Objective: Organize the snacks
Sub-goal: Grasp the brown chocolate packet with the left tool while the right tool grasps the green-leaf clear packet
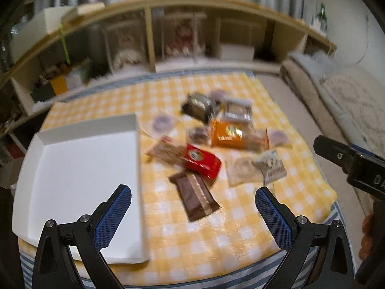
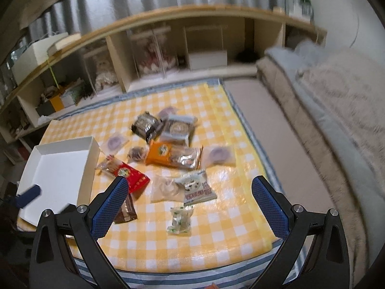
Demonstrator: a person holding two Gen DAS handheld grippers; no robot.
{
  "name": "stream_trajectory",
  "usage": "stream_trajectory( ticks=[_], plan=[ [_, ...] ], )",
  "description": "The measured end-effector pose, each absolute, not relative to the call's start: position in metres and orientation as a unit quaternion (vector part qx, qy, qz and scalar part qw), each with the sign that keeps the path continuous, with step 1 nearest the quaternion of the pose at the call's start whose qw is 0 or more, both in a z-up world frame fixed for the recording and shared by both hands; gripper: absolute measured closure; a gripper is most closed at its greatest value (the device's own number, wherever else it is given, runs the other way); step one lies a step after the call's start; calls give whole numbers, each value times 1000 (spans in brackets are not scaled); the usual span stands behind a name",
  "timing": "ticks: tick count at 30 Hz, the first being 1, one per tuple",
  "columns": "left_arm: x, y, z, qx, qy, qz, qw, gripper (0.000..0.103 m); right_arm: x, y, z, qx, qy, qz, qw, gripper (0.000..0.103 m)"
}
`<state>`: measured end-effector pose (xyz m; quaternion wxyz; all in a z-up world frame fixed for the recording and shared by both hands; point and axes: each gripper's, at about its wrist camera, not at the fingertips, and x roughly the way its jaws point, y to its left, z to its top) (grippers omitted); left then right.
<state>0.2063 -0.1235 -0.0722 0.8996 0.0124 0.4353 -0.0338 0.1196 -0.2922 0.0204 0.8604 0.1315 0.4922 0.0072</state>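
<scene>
**Both tools spread wide above the snack pile, nothing gripped**

Left tool [image 1: 193, 212] hovers over the near edge of the desk [image 1: 192, 248], released, fingers far apart, holding nothing. It points forward and slightly down; its left finger [image 1: 113, 214] overlaps the white box [image 1: 72, 168], its right finger [image 1: 274, 219] sits over the yellow checked cloth. Brown chocolate packet [image 1: 195, 198] lies on the cloth between the two fingers, not touched.

Right tool [image 2: 190, 207] is also released, fingers wide apart, empty. It is raised above the desk's near edge, aimed forward and down. Small clear green-printed packet [image 2: 181, 220] lies between its fingers, apart from both. In the left wrist view the right tool's black body [image 1: 353, 163] shows at the far right edge, beside the desk, with a bit of the person's hand [image 1: 367, 238] below it.

Snacks sit loose in a heap mid-desk, right of the box: red packet [image 1: 203, 162] just beyond the brown one, orange packet [image 1: 227, 133] behind it, black packet [image 1: 197, 107] at the far side, white printed packet [image 2: 198, 187] near the right side. Several clear round-cookie wrappers are scattered around; blur hides details. The box lies open at the desk's left. Wooden shelf [image 1: 168, 2] runs behind.
</scene>
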Motion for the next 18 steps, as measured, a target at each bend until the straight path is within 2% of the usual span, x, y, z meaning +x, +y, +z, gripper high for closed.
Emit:
stream_trajectory(
  ticks=[4, 10, 18],
  plan=[
    [250, -147, -93, 28, 487, -26, 872, 0, 125, -309, -10, 203, 533, 11, 822, 0],
    [303, -173, -121, 6, 557, -15, 831, 0, 125, -320, -30, 245, 556, 10, 794, 8],
    [344, -174, -171, -18, 607, 40, 793, 0, 128, -330, -60, 305, 590, 31, 747, 33]
  ],
)
